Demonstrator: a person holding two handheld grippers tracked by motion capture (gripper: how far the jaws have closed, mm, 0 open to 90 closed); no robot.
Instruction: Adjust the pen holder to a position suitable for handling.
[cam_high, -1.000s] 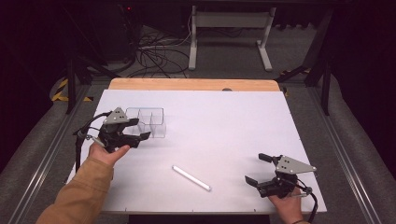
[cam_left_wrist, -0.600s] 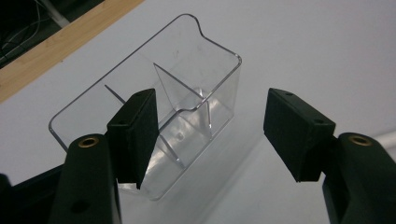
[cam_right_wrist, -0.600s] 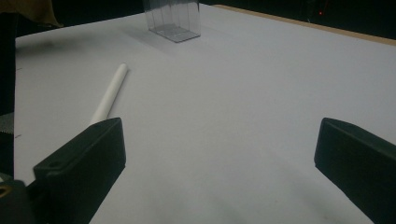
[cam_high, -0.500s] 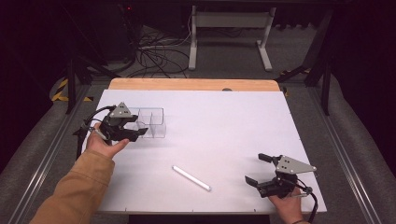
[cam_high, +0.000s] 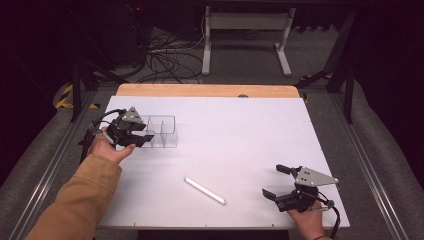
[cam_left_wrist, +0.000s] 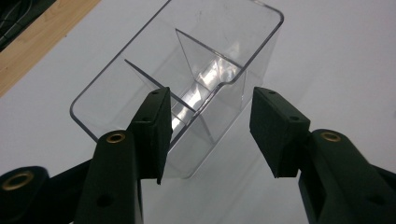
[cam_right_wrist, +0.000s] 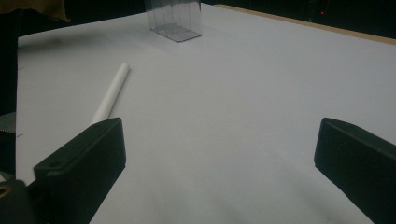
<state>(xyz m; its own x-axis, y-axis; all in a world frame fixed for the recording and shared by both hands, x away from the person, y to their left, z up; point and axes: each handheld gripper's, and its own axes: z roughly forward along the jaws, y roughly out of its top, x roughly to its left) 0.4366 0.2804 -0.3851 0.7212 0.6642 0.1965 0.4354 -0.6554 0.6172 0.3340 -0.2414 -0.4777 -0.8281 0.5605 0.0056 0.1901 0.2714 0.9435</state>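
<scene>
Left tool (cam_high: 142, 138) hides the clear box's (cam_high: 165, 131) left end.

Two black jaws of the right gripper (cam_right_wrist: 224, 177) stick up from the bottom corners, far apart, with nothing between them. The white worktop (cam_right_wrist: 261, 102) spreads out ahead. A white tube (cam_right_wrist: 112, 92) lies on it at the left, just above the left jaw. A clear plastic box (cam_right_wrist: 173, 17) stands at the top of the frame.

We see a divided box (cam_high: 161, 132) at the table's (cam_high: 240, 130) left, and a tube (cam_high: 205, 190) lying nearer, toward the middle.
</scene>
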